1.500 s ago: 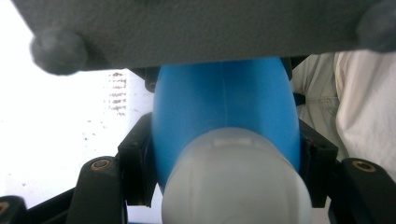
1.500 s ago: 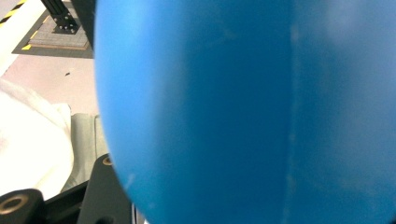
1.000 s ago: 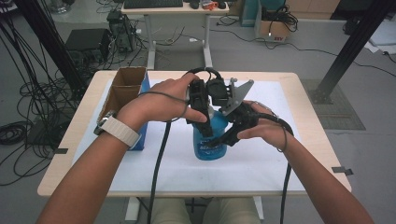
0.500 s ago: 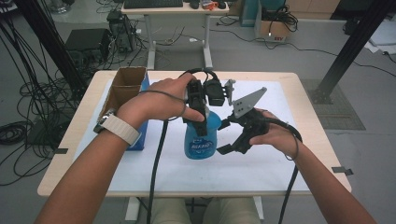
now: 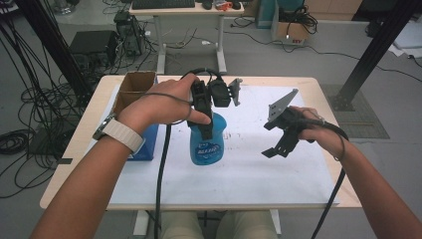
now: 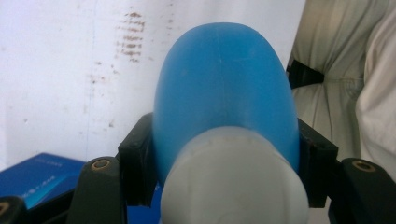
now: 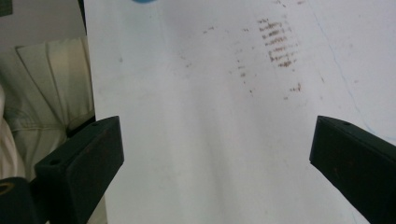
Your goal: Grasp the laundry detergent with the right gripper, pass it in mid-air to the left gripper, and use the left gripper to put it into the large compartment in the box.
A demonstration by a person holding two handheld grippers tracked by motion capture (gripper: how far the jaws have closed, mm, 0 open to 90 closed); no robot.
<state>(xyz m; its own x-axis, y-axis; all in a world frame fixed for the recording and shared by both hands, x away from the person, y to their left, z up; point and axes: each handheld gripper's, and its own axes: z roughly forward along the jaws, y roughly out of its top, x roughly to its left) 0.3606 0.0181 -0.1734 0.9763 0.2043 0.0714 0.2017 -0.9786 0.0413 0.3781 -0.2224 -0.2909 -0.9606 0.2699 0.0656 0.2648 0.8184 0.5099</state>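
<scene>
White paper covers the worktop. At its centre stands the blue bottle, gripped near its pale cap by the left claw. Toward three o'clock, well apart, the right claw hangs spread wide and empty.

The place looks like a robotics or recording lab. A light wooden table covered with a white sheet stands on a grey floor. Left of it, bundles of black cables spread beside dark electronics boxes. Behind it stands a white desk with a black keyboard, and black metal frame struts rise at the right.
</scene>
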